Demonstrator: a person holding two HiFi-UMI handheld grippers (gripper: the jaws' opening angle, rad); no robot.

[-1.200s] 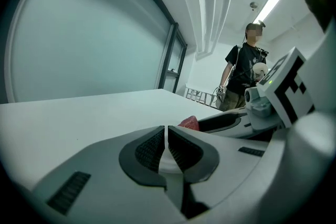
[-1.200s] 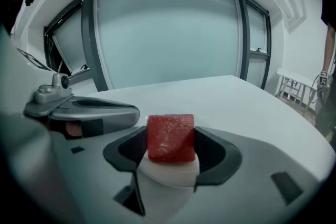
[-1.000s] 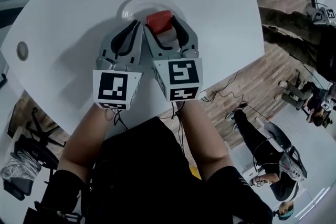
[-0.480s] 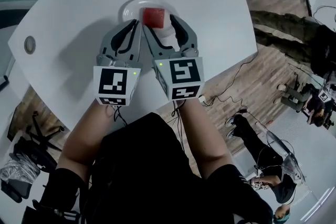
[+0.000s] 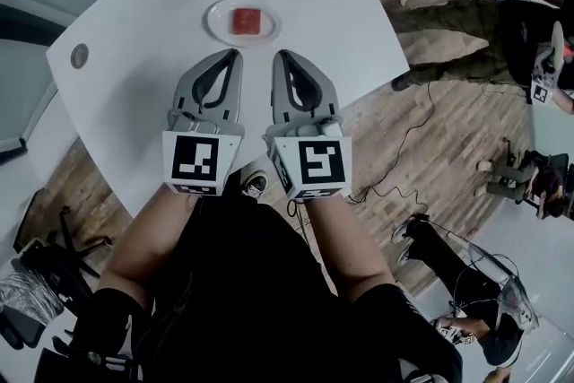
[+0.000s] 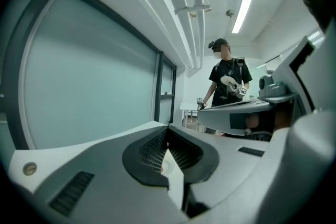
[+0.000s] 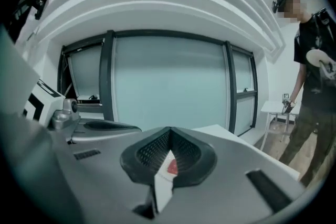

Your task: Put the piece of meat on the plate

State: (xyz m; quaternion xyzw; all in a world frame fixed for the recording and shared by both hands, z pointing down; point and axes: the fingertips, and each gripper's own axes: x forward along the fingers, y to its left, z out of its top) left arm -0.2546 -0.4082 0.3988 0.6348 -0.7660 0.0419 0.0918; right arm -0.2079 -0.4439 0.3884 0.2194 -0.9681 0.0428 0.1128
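- Jaws, head view: the left gripper and the right gripper sit side by side at frame centre. Each pair of jaws is drawn together at the tips, and neither carries anything.
- Head view, task items: the piece of meat lies on the plate at upper centre of frame, on the white table. Both grippers show just below the plate in the picture and touch neither plate nor meat.
- Head view, appearance: the meat is a small red, squarish block with a flat top, sitting about mid-plate. The plate is round, white and shallow-rimmed.
- Left gripper view: the left gripper has its jaws meeting at the tip at frame centre. The dark meshed pads enclose only a narrow gap with no object gripped in it. A pale sliver shows through that gap, but what it is cannot be told. A person stands at upper right.
- Right gripper view: the right gripper is closed tip to tip at frame centre and empty. Through the gap behind the tips a red patch shows on white, judged to be the meat on the table beyond.
- Progress, judged: the placement looks done, with the meat at rest on the plate and released. Nothing of the task appears left.
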